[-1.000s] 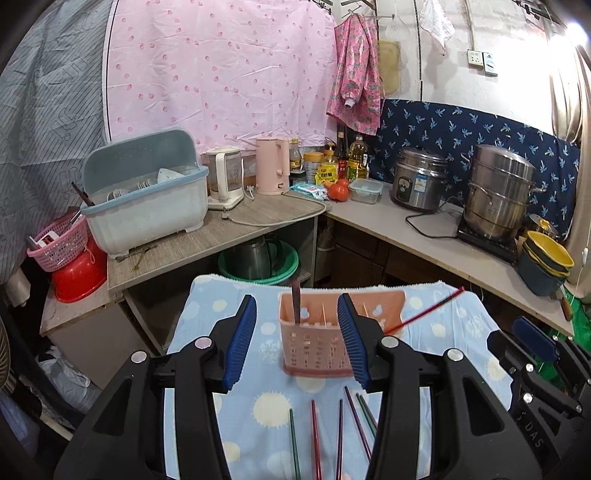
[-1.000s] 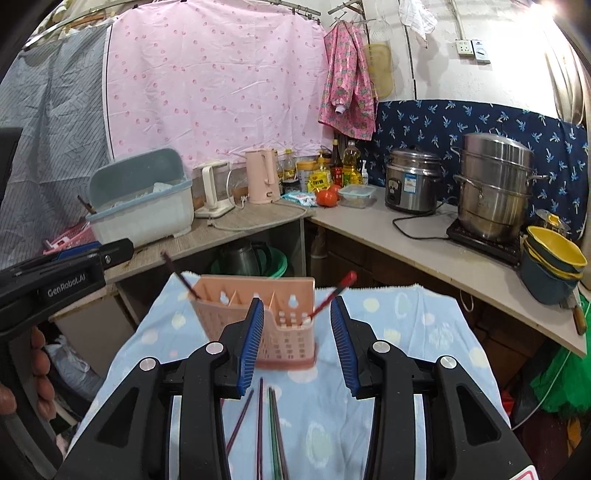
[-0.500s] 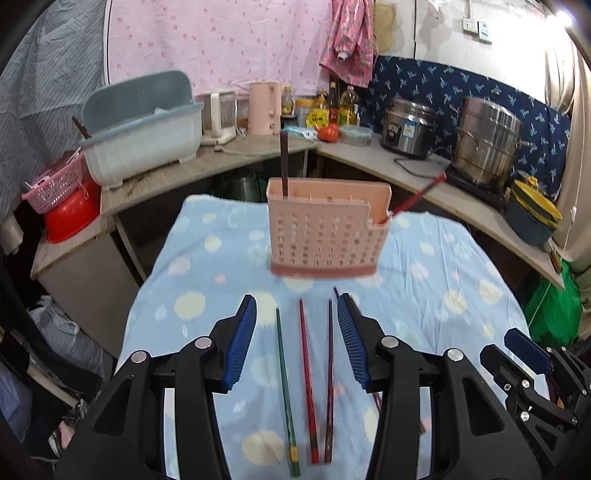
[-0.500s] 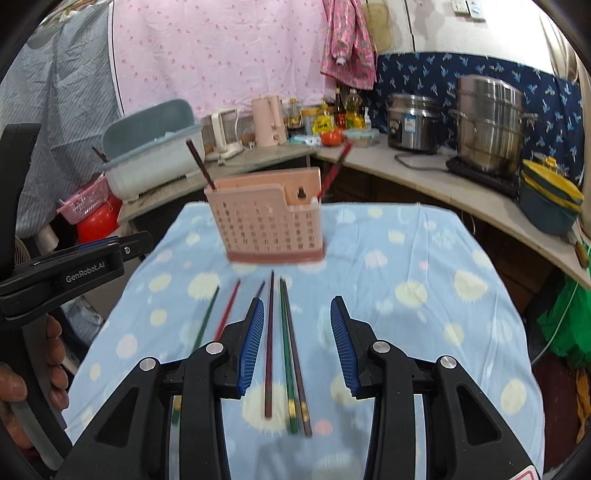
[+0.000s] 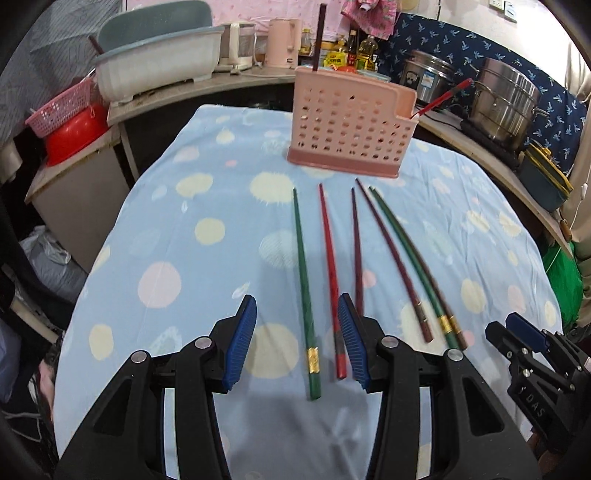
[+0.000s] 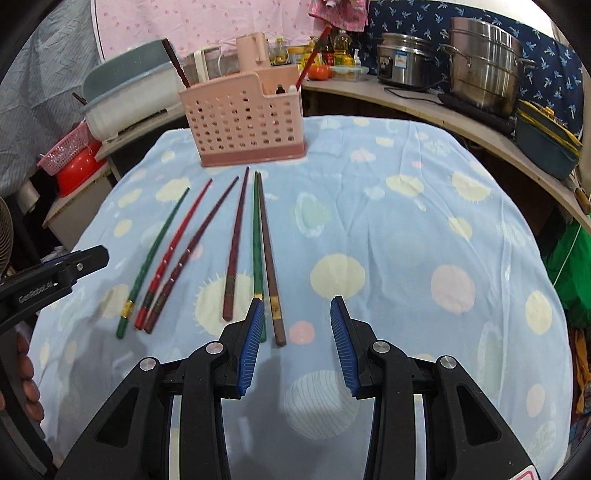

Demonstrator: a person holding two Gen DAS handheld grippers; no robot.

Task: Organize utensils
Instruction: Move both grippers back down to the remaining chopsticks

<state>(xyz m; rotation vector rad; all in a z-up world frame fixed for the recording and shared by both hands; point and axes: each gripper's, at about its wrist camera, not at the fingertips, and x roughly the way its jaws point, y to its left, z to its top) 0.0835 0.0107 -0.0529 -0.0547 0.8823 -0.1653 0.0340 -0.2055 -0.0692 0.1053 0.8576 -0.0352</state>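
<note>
A pink perforated utensil holder [image 5: 351,129] [image 6: 243,122] stands at the far side of the blue dotted cloth, with a dark chopstick [image 5: 319,35] and a red chopstick [image 5: 441,99] in it. Several chopsticks lie side by side in front of it. My left gripper [image 5: 297,336] is open and empty, low over the near ends of a green chopstick [image 5: 304,291] and a red one [image 5: 330,266]. My right gripper [image 6: 297,336] is open and empty, with a brown chopstick [image 6: 269,258] and a green one [image 6: 257,243] by its left finger.
The table cloth [image 6: 406,221] drops off at all sides. Behind are a counter with a dish tub [image 5: 155,55], kettles, a rice cooker [image 6: 406,62], a steel pot [image 6: 487,70] and stacked bowls [image 6: 546,144]. A red basin [image 5: 74,133] sits at the left.
Both grippers have pulled back from the holder and tilted down toward the cloth. They now hover low over the near ends of the lying chopsticks. Both stay open.
</note>
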